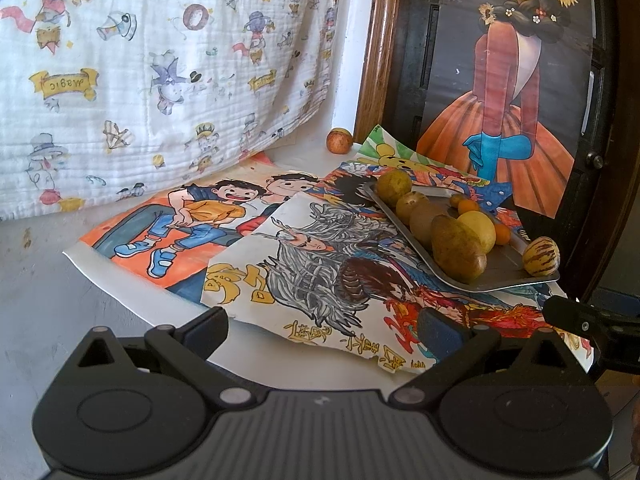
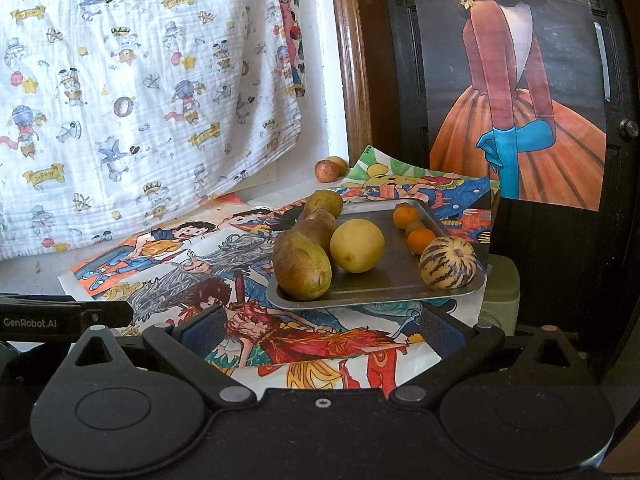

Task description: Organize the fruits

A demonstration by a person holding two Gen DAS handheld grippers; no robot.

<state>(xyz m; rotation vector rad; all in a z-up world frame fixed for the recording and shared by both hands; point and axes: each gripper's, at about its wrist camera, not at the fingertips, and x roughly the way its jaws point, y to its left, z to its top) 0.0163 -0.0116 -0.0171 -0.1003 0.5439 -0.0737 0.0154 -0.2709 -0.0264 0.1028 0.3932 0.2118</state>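
Soft daylight from the left, mild washed-out haze, sharp focus, fisheye bending with dark corners.

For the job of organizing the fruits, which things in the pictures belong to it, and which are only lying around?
Belong to the job:
- metal tray
- brown pears
- round yellow fruit
- striped melon
- small oranges
- reddish fruit off the tray, near the wall
- left gripper and right gripper, both open and empty

Only lying around:
- coloured drawings
- printed cloth
- poster
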